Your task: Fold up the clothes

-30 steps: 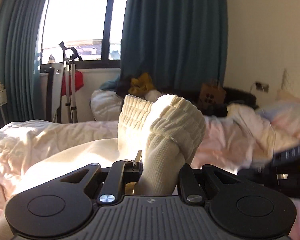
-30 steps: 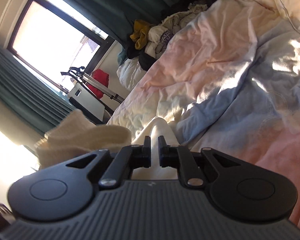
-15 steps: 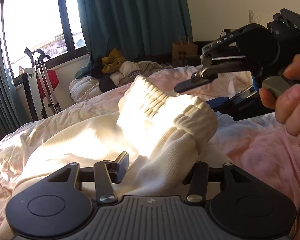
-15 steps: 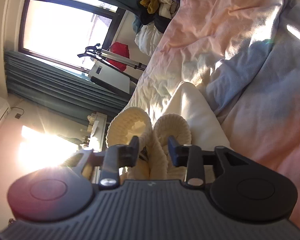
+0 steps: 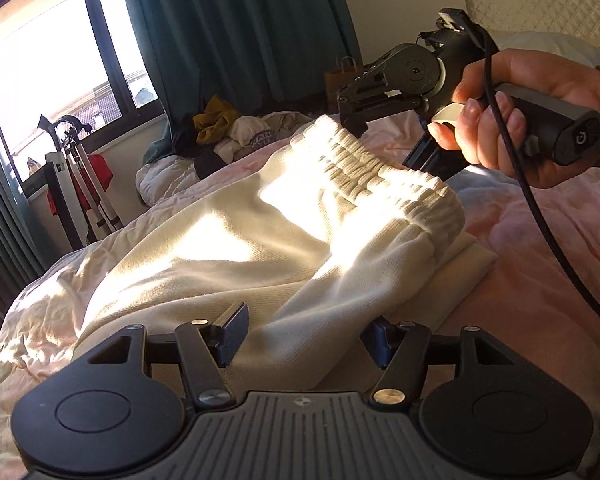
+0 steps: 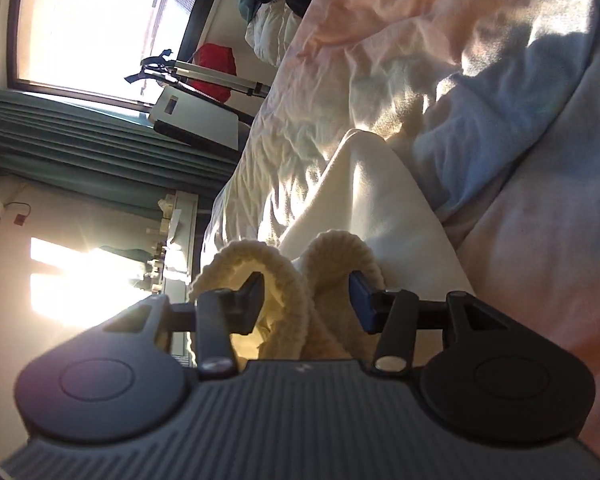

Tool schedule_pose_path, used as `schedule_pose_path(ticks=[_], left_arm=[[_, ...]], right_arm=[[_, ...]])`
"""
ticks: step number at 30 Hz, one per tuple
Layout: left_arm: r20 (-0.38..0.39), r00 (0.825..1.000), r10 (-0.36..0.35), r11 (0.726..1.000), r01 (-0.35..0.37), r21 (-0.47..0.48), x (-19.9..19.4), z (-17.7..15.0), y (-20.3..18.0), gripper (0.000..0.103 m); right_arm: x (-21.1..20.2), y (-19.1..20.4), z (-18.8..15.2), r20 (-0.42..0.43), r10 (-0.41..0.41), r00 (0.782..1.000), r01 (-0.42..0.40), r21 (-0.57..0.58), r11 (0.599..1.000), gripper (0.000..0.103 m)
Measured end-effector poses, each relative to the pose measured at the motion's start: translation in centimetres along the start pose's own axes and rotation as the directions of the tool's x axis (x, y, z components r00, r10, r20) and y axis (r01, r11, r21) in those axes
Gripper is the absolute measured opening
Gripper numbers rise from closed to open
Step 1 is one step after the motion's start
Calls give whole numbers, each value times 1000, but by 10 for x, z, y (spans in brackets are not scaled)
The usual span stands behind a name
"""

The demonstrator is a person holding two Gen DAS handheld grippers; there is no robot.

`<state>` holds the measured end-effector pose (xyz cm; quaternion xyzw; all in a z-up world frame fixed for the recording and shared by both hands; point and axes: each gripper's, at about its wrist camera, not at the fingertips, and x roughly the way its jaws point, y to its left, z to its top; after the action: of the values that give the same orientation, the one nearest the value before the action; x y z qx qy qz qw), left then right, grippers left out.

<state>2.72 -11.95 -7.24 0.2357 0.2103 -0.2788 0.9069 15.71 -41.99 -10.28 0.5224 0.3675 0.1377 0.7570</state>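
Cream knit is filling the near field of both wrist views: the cream sweatpants (image 5: 228,248) are lying on the bed, one leg end running between the spread fingers of the left gripper (image 5: 304,334). Its jaws are standing wide, the cloth passing between them but not pinched. A second ago that gripper was clamped on this leg end and holding it up in the air; half a second ago it was already letting go, and now the garment is resting flat.

Just beyond, the ribbed waistband (image 5: 384,176) is lying doubled over a lower layer, so one fold appears to be laid down. Judging from that, the task is partway along: the long body is still stretching off to the left and is likely needing another fold and some smoothing.

At the waistband, the right gripper (image 6: 306,300) is hovering with its jaws wide, the ribbed loops sitting loose between the fingers; a second ago those jaws were nearly closed. The person's right hand (image 5: 512,120) is gripping its handle.

Farther off, the pink-and-blue duvet (image 6: 520,208) is spreading out, and a heap of clothes (image 5: 236,136) is waiting under the window (image 5: 56,92).
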Motion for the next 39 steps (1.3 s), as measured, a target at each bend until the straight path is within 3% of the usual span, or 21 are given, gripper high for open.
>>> schedule_pose_path(ticks=[4,6,8,10,11,14,17,21,28,31,37,39], left_arm=[[23,1000,-10,999,11,-45,6,-14,4,64],[38,999,-8,998,10,-59,8,-16,7,59],[53,998,-21,997,25,-78,9,-18,11,44],[72,996,-45,994,52,-99,4,-16,7,28],[83,995,-55,993,63,-104,0,-15,2,13],[130,990,-61,987,80,-142,-8,-6,-2,8],[170,983,-73,982,100,-161,-12,12,-2,7],[187,978,-96,980,126,-156,-2,31,-14,8],[105,974,-203,969,215,-123,42,16,-24,8],[111,973,-201,963,217,-161,36,12,-15,11],[132,974,-183,944,212,-252,19,6,6,26],[139,974,-177,936,210,-282,14,4,13,46]], right_arm=[[28,2,7,-26,6,1000,-7,-45,999,50],[37,6,7,-14,13,1000,-14,-69,998,49],[41,10,6,7,17,1000,-16,-92,996,43],[41,14,8,28,7,1000,-4,-107,994,26],[40,15,9,37,3,999,1,-111,994,25],[34,24,13,73,2,997,7,-124,992,21],[24,46,24,109,72,991,-51,-183,982,20],[10,65,46,134,104,986,-68,-251,966,19],[20,6,64,125,-14,992,33,-152,988,20],[29,-21,63,103,-36,994,46,-100,994,20],[26,-14,59,108,-28,994,41,-121,992,24],[20,-11,57,115,-38,993,51,-116,992,28]])
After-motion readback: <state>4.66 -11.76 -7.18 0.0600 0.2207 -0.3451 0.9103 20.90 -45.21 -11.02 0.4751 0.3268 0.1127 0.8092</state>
